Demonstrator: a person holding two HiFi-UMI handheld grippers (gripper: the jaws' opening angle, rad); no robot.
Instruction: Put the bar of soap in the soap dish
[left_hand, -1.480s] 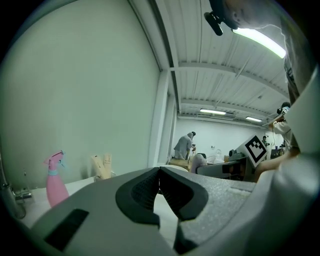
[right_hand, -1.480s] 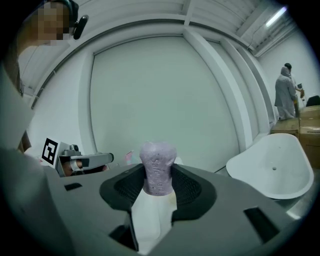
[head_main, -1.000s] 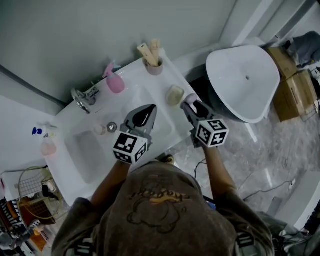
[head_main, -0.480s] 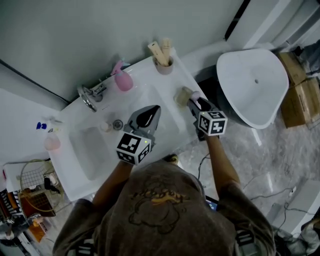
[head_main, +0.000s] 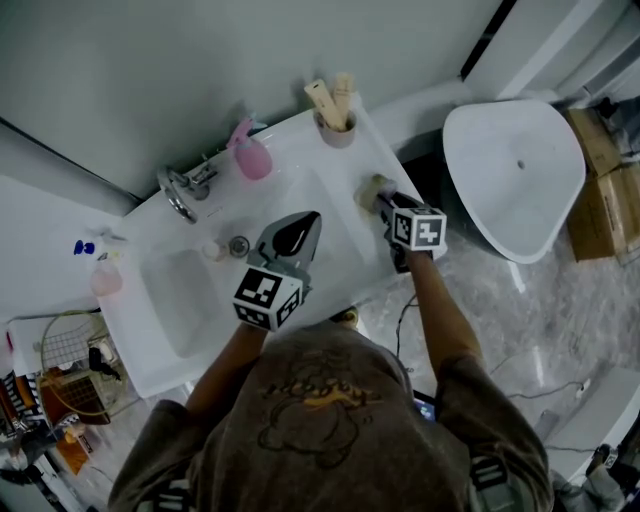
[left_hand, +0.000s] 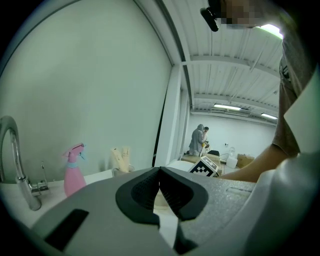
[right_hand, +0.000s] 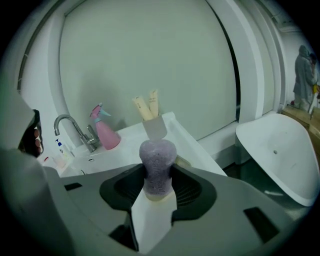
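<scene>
A purple bar of soap stands upright between the jaws of my right gripper, which is shut on it. In the head view that gripper reaches to the cream soap dish at the right edge of the white washbasin counter. The dish rim shows just behind and below the soap; whether they touch is unclear. My left gripper hovers over the basin's middle, shut and empty.
A chrome tap, a pink spray bottle and a cup with tubes line the back of the counter. The drain lies left of my left gripper. A large white tub stands right of the counter.
My right gripper has carried the soap forward and up to the soap dish. The left gripper has stayed over the basin.
</scene>
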